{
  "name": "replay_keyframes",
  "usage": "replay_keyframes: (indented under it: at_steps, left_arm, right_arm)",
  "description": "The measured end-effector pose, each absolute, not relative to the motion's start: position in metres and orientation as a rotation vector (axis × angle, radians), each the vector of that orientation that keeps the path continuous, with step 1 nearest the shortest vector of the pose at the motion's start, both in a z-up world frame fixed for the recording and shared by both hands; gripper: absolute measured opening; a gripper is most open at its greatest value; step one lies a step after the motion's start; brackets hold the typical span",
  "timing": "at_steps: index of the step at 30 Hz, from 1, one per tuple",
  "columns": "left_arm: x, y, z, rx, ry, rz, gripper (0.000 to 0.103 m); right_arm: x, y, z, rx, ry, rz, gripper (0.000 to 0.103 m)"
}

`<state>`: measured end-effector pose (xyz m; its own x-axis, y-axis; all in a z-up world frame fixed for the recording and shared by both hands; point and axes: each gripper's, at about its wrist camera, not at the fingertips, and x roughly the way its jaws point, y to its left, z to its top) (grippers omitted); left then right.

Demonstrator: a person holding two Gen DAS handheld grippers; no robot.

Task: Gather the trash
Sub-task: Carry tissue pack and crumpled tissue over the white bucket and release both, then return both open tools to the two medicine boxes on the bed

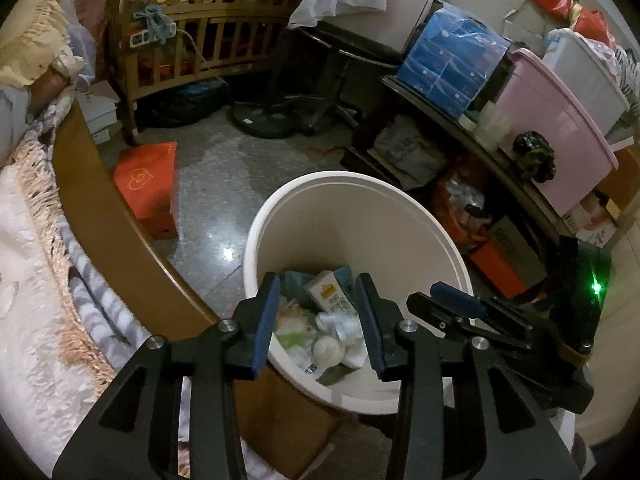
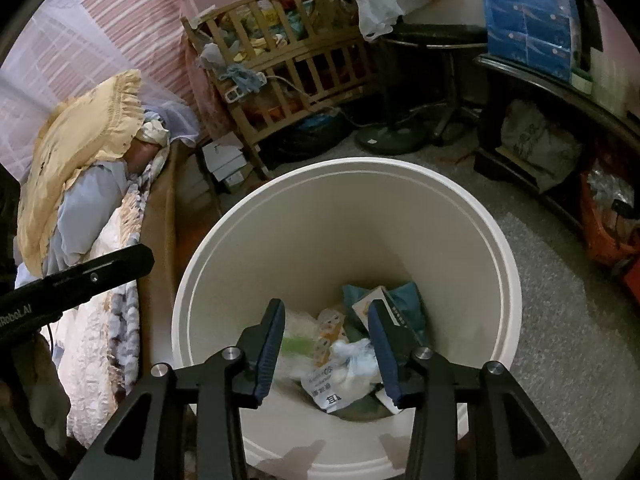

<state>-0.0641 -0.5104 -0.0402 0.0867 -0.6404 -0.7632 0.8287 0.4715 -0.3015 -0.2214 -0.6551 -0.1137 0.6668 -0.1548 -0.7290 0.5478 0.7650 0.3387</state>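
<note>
A white round bin [image 1: 348,216] stands on the floor beside the bed and also fills the right wrist view [image 2: 348,216]. Trash lies at its bottom: wrappers, a small carton [image 1: 330,292], crumpled plastic and paper [image 2: 344,364]. My left gripper [image 1: 318,322] is open and empty above the bin's near rim. My right gripper [image 2: 328,350] is open and empty above the bin's mouth. The right gripper also shows in the left wrist view [image 1: 456,300], over the bin's right rim. The left gripper's body [image 2: 76,280] shows at the left edge of the right wrist view.
A bed with blankets [image 1: 32,264] and a wooden frame [image 1: 100,200] lies at the left. An orange box [image 1: 150,184] sits on the floor. A wooden crib [image 1: 192,32], a fan base [image 1: 264,120] and a cluttered shelf with a pink tub [image 1: 556,136] stand behind.
</note>
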Motion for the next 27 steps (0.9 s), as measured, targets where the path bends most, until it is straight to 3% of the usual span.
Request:
replay_keyframes:
  at_steps: [10, 14, 27]
  left_arm:
    - [-0.063, -0.485, -0.033, 0.297, 0.931, -1.023, 0.037]
    - [-0.057, -0.470, -0.031, 0.327, 0.907, -0.985, 0.037]
    - [-0.012, -0.378, -0.027, 0.324, 0.908, -0.856, 0.037]
  right_arm:
    - [-0.213, -0.641, -0.112, 0.551, 0.754, -0.384, 0.042]
    - [-0.203, -0.629, -0.108, 0.533, 0.763, -0.353, 0.057]
    - [-0.151, -0.554, -0.085, 0.437, 0.785, -0.202, 0.057]
